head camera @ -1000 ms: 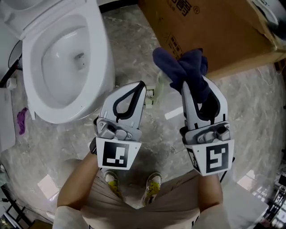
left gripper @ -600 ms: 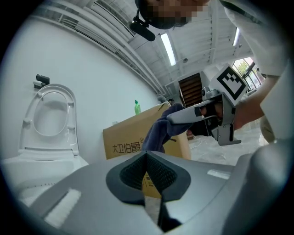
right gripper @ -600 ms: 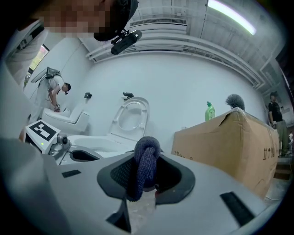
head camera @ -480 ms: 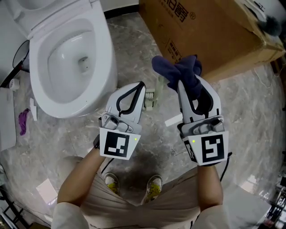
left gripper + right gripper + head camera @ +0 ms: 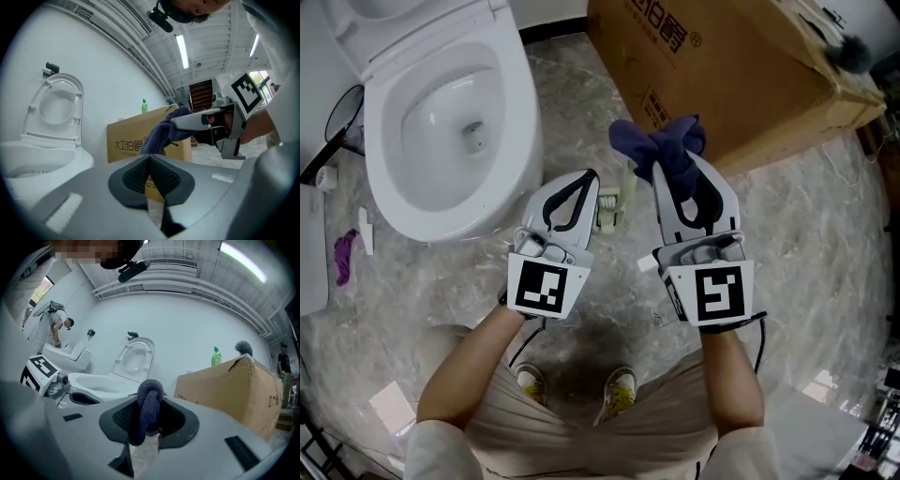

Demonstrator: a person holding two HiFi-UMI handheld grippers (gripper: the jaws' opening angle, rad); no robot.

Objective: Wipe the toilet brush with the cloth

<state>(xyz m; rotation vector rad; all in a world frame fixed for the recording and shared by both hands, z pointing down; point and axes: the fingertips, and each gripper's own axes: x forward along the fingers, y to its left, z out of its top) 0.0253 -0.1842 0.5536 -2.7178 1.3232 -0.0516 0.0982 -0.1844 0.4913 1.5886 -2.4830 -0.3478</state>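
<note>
The white toilet (image 5: 520,159) fills the far left corner of the marbled floor (image 5: 825,244), its seat tipped up and the bowl open. A small purple scrap (image 5: 344,255) lies on the floor at its left side.

The person stands with both arms held out over the floor. The left gripper (image 5: 592,178) has its jaws brought together at the tips with nothing between them. Just to the right of those tips, on the floor off the front right edge of the toilet's base, lies what looks like the toilet brush (image 5: 613,206), pale green with whitish bristles. It sits between the two grippers, and neither one is touching it.

The right gripper (image 5: 677,173) is clamped on the dark blue cloth (image 5: 652,141). The cloth is pinched between the pads, bunches up beyond the jaw tips and hangs above the floor, near the brush but apart from it.

Farther right, a large cardboard box (image 5: 741,75) takes up the far right corner of the floor. A grey fluffy duster head (image 5: 848,53) rests at its top right edge, and a green bottle (image 5: 215,356) shows above the box top.
</note>
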